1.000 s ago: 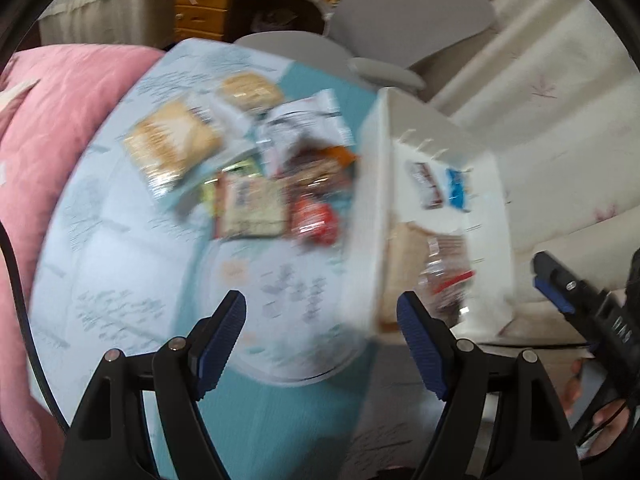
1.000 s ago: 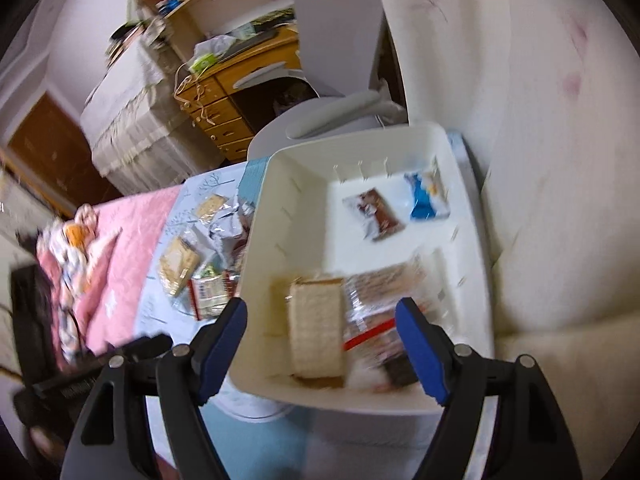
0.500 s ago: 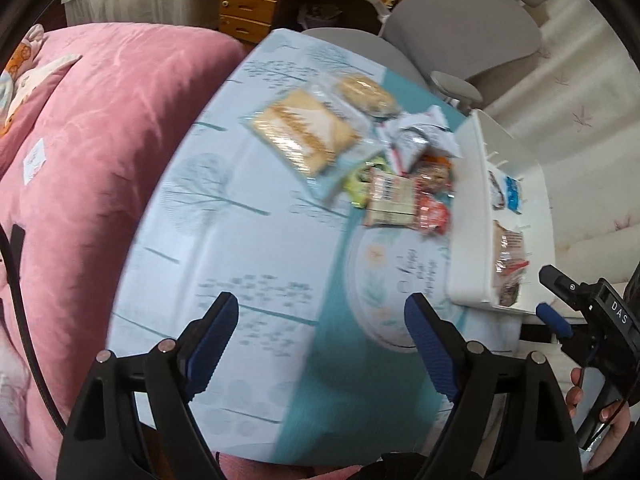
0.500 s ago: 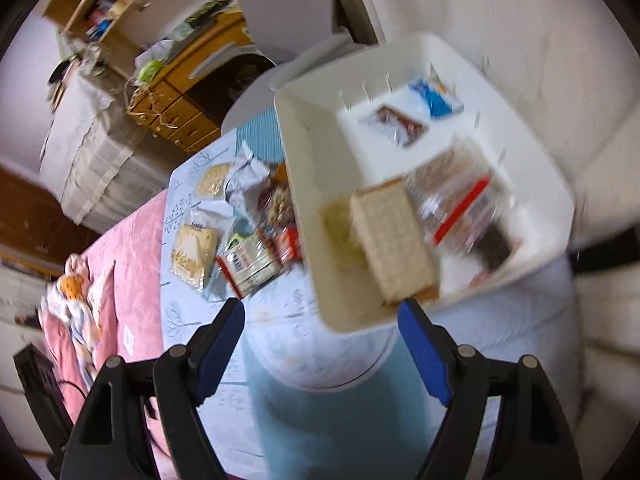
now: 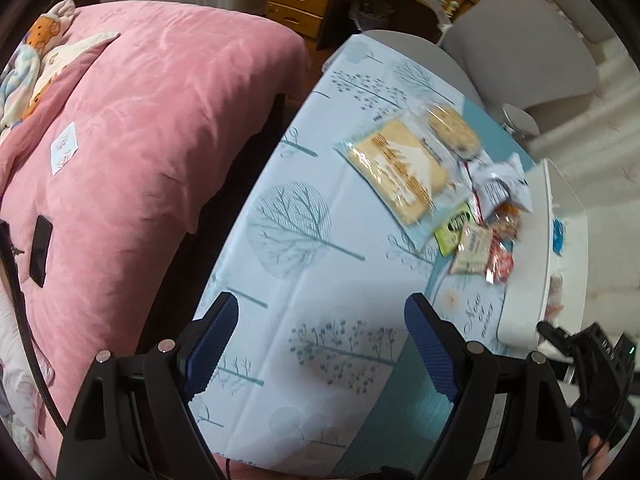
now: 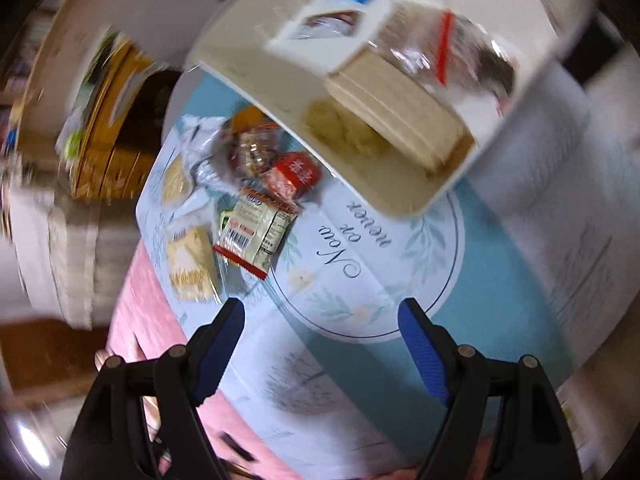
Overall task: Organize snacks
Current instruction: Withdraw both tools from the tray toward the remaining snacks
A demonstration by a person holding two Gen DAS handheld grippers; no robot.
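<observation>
Between picks, I'd say: both the left gripper (image 5: 322, 344) and right gripper (image 6: 320, 348) hang wide and empty. Loose snacks (image 6: 256, 236) sit left of centre beside the tray (image 6: 372, 188); blurry, but probably grab one next.

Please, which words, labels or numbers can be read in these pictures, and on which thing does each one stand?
"Now or never": cursive print inside the round emblem on the tablecloth, read in the right wrist view; the left wrist view shows the same print blurred.
Cream snack packet: a barcode and small print, too blurred to read.
Red snack packet: white marks, not readable.
White tag on the pink blanket: marks too small to read.
Other packets: blurred, nothing readable.
</observation>
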